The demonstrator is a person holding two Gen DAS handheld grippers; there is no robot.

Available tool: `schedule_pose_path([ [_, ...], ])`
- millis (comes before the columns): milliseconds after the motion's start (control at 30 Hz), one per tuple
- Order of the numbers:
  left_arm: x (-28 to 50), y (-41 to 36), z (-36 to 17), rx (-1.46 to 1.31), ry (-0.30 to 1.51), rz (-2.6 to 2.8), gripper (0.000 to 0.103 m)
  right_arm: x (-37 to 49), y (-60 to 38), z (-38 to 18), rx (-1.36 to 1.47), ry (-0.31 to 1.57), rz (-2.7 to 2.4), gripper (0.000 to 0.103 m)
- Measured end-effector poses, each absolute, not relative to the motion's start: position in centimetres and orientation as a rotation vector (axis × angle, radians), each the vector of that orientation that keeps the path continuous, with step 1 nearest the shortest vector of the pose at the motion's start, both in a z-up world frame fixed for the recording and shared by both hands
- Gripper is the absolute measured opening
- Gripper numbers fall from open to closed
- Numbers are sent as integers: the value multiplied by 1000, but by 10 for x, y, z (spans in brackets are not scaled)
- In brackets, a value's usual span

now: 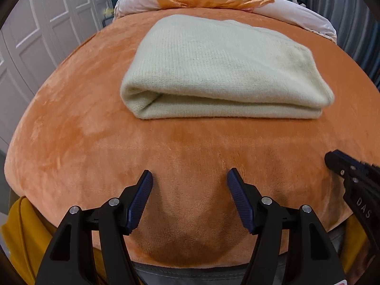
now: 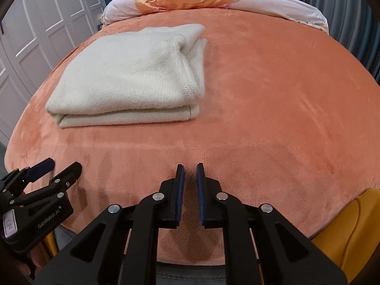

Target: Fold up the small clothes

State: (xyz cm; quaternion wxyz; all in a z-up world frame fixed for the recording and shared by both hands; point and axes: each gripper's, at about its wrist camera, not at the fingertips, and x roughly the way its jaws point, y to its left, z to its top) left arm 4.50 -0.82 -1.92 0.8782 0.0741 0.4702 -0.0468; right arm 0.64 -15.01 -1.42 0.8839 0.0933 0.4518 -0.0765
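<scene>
Sweater: we see the folded cream sweater [image 1: 220, 71] lying on the orange bed [image 1: 95, 142], far from both grippers.
Left gripper [image 1: 190, 178]: spread, empty.
Right gripper [image 2: 190, 168]: nearly together, pinching nothing.
Risk: a careless grab could pull the stacked layers apart.
Views: only the right view shows the sweater's loose right-hand edges.

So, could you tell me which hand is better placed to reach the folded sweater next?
Probably the left gripper: the cream sweater lies straight ahead of its open jaws, while the nearly closed right gripper faces bare blanket.
</scene>
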Motion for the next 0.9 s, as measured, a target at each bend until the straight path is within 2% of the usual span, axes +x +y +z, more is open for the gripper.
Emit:
schedule_pose_path([
  [300, 42, -4, -27, 128, 926, -48, 86, -7, -133, -20, 136, 889, -177, 17],
  [467, 40, -6, -29, 121, 901, -35, 88, -10, -123, -23, 99, 854, -183, 26],
  [533, 40, -6, -30, 117, 893, -30, 90, -10, -118, -24, 81, 844, -179, 38],
  [633, 41, -6, -31, 108, 885, -23, 93, -10, -110, -27, 43, 832, -176, 48],
  [900, 45, -5, -33, 90, 856, -8, 94, -9, -109, -29, 60, 819, -195, 55],
])
